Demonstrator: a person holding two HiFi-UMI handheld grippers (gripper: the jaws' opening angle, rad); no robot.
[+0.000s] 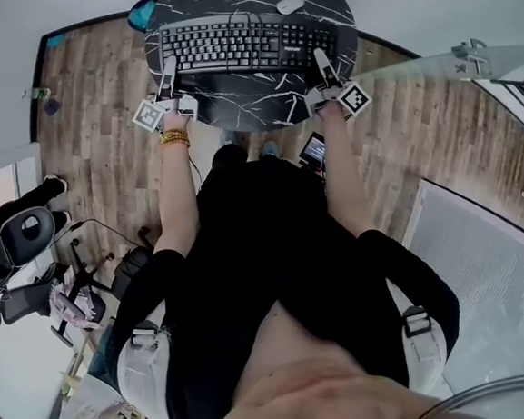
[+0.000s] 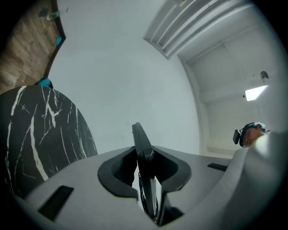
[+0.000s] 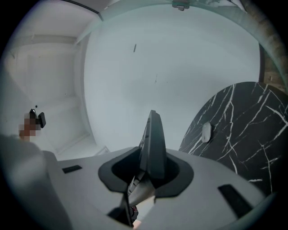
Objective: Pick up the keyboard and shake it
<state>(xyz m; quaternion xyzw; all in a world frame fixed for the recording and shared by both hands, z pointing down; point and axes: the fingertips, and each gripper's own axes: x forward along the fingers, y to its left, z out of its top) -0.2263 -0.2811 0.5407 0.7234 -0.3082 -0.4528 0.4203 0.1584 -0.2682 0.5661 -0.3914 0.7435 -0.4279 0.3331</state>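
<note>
At 12 o'clock from the person in the head view, the black keyboard point(image 1: 247, 43) lies long-side across, over the round black marble bench point(image 1: 261, 99). From the claw views, where its edge stands against the white wall with the bench top off to one side, it reads as lifted and tipped up. Whether it is fully clear of the bench cannot be confirmed.

Left claw point(image 1: 169, 75) takes the keyboard's 9 o'clock end and right claw point(image 1: 322, 62) its 3 o'clock end.

Left claw view: the jaws are drawn narrow, with both pads pressed on the keyboard point(image 2: 143, 148), seen edge-on between them. Right claw view: the same condition, narrow and clamped on the keyboard's point(image 3: 154, 143) thin edge. Neither claw holds anything else.

Step in hand, as judged: the shake, with the keyboard carried between both claws. To do it well:
- Keep both grips firm, as the hold is on thin edges only and a slip at either end would drop it.
- Move both hands together so the board does not twist between the claws.
- Keep the strokes short and clear of the bench top.

Surroundings: a white computer mouse point(image 1: 290, 4) sits on the bench at 1 o'clock from the keyboard, apart from it, and should be left undisturbed. Wooden floor point(image 1: 97, 100) surrounds the bench.
</note>
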